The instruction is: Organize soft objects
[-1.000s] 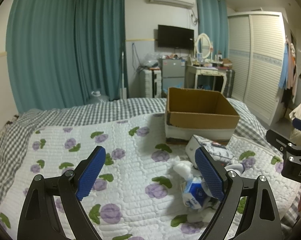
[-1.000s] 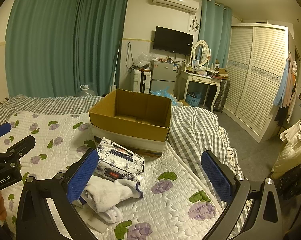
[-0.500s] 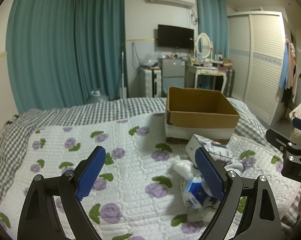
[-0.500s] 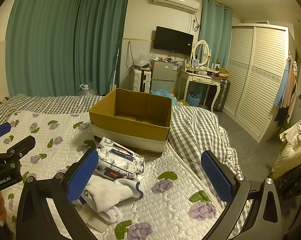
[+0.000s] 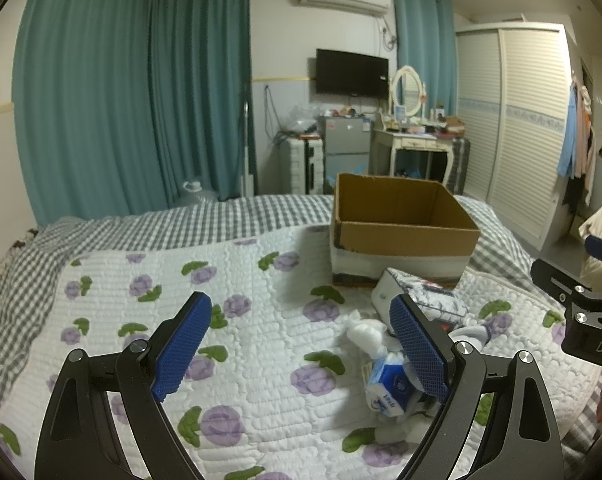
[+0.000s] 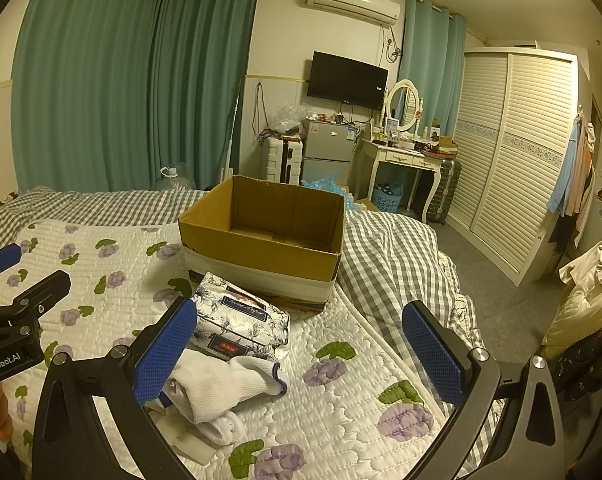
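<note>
Both grippers hang spread wide and empty above the flower-quilted bed (image 6: 341, 364): the left gripper (image 5: 301, 344) low in its frame, the right gripper (image 6: 301, 354) likewise. Nothing is packed yet, judging by the bare brown cardboard box (image 6: 269, 232) at centre. The soft pile lies just before it: a floral tissue pack (image 6: 241, 330), white socks (image 6: 221, 384), a small blue-and-white tissue packet (image 5: 389, 388). The next move probably calls for lowering one gripper around the socks.

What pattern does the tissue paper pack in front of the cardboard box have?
The tissue paper pack has a dark floral print on white, clearest in the right wrist view.
</note>
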